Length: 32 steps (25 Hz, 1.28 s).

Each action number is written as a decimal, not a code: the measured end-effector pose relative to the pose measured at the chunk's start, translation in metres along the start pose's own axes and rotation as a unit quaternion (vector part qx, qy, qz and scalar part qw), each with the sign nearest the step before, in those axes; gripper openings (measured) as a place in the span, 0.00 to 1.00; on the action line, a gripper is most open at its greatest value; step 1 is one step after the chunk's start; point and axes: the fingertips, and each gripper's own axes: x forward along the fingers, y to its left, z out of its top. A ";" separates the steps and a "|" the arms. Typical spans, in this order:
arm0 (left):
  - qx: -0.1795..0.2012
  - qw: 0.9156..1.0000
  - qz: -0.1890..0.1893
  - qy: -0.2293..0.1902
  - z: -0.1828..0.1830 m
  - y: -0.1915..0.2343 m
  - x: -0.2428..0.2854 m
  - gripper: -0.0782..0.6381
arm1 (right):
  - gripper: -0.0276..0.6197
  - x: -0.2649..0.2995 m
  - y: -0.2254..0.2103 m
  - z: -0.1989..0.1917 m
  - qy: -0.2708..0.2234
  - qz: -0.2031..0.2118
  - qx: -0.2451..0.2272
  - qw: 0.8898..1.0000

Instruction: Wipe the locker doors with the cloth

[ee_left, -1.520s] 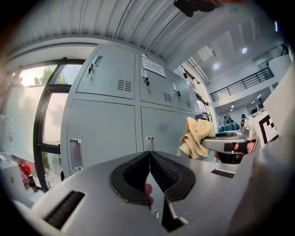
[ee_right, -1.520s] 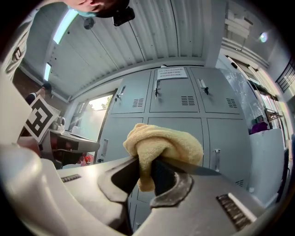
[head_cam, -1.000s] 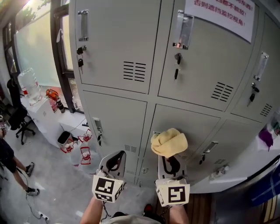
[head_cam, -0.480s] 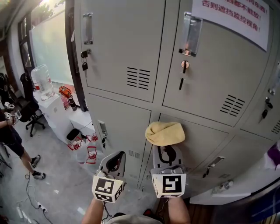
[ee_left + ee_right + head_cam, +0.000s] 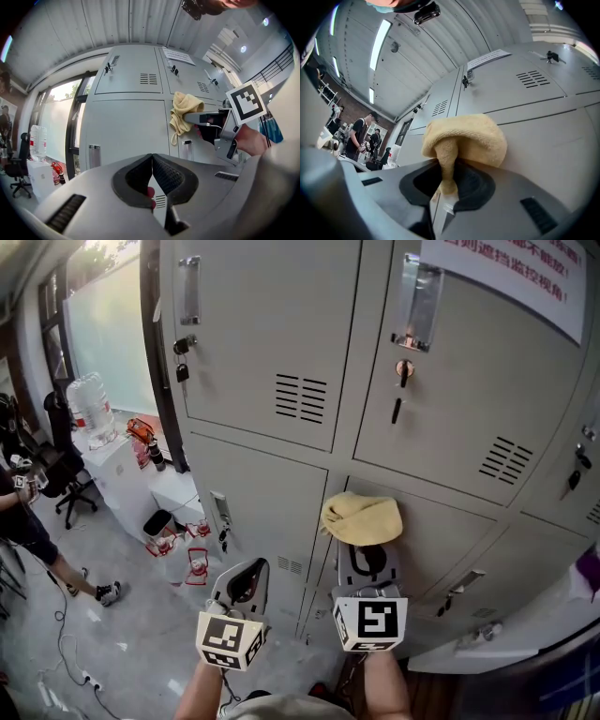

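Note:
A yellow cloth (image 5: 361, 518) is pressed against the upper left corner of a lower grey locker door (image 5: 441, 540), close to the seam with the neighbouring door (image 5: 258, 498). My right gripper (image 5: 365, 545) is shut on the cloth from below. In the right gripper view a twisted strip of cloth (image 5: 464, 140) runs down between the jaws of that gripper (image 5: 447, 176). My left gripper (image 5: 249, 570) hangs lower left, apart from the doors, shut with nothing in it. The left gripper view shows its own jaws (image 5: 151, 164) touching, with the cloth (image 5: 183, 112) beyond them.
Upper doors carry handles, keys (image 5: 178, 371) and vents. A paper notice (image 5: 511, 277) hangs at the top right. To the left are a window, a white cabinet (image 5: 112, 474) with a water bottle (image 5: 89, 409), an office chair (image 5: 61, 479) and a person (image 5: 33, 540) on the floor.
The cloth and right gripper have crept slightly up and right on the same door corner. The left gripper has hardly moved. The person at the left has stepped along the floor.

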 end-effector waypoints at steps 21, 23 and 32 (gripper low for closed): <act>-0.006 0.994 -0.109 -0.003 -0.003 -0.069 0.042 0.14 | 0.16 -0.057 -0.089 0.002 0.020 -0.117 -0.032 0.992; -0.006 0.993 -0.119 -0.002 -0.003 -0.076 0.046 0.14 | 0.16 -0.064 -0.098 0.002 0.022 -0.129 -0.034 0.991; -0.004 0.987 -0.159 0.000 -0.003 -0.106 0.057 0.14 | 0.16 -0.095 -0.138 -0.001 0.036 -0.185 -0.032 0.982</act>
